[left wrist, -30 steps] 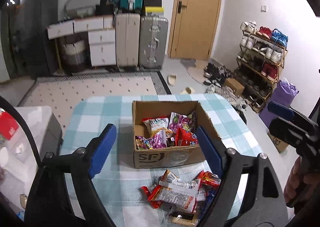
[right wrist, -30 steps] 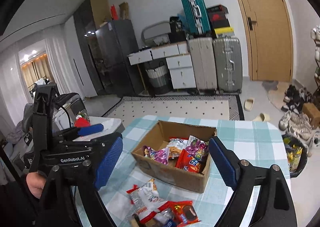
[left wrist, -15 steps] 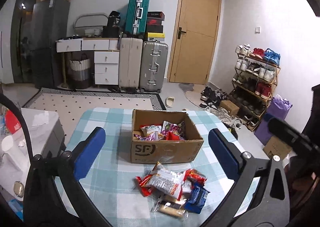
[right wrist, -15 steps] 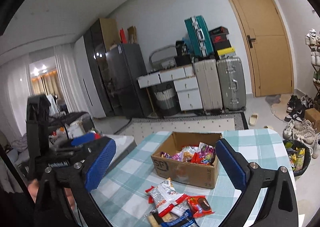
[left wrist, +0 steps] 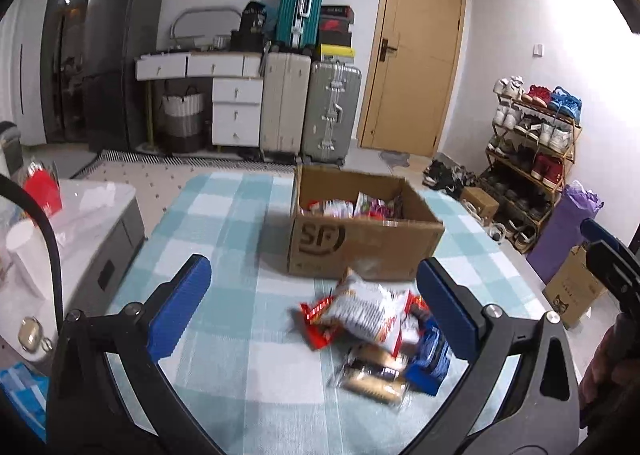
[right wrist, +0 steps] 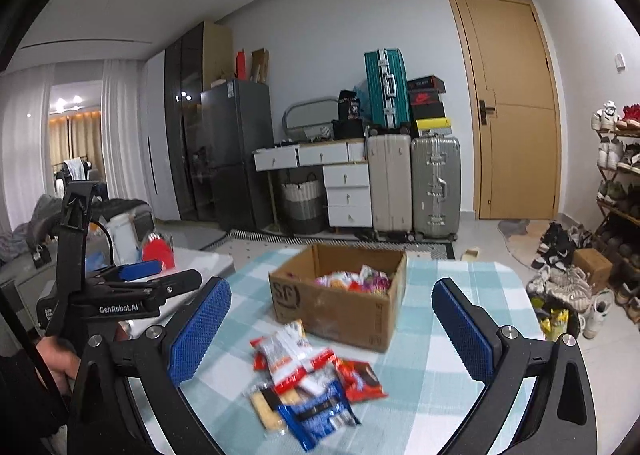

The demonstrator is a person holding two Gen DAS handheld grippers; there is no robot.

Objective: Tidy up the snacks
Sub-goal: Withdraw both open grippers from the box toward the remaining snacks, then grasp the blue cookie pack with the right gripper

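A brown cardboard box (left wrist: 366, 241) marked SF stands on the checked tablecloth (left wrist: 224, 239) and holds several snack packets (left wrist: 360, 209). A loose pile of snack packets (left wrist: 380, 331) lies on the cloth in front of the box. My left gripper (left wrist: 316, 311) is open and empty, raised above the table in front of the pile. My right gripper (right wrist: 332, 331) is open and empty, also raised, with the box (right wrist: 340, 303) and the pile (right wrist: 312, 379) ahead of it. The left gripper also shows in the right wrist view (right wrist: 156, 279).
A low white side table (left wrist: 80, 223) with a red cup stands left of the table. Suitcases (left wrist: 312, 107) and white drawers stand by the far wall. A shoe rack (left wrist: 532, 143) and a purple bag (left wrist: 568, 227) are at the right.
Both grippers have pulled back and risen from the box. The views now show the box and pile farther off and more of the room.
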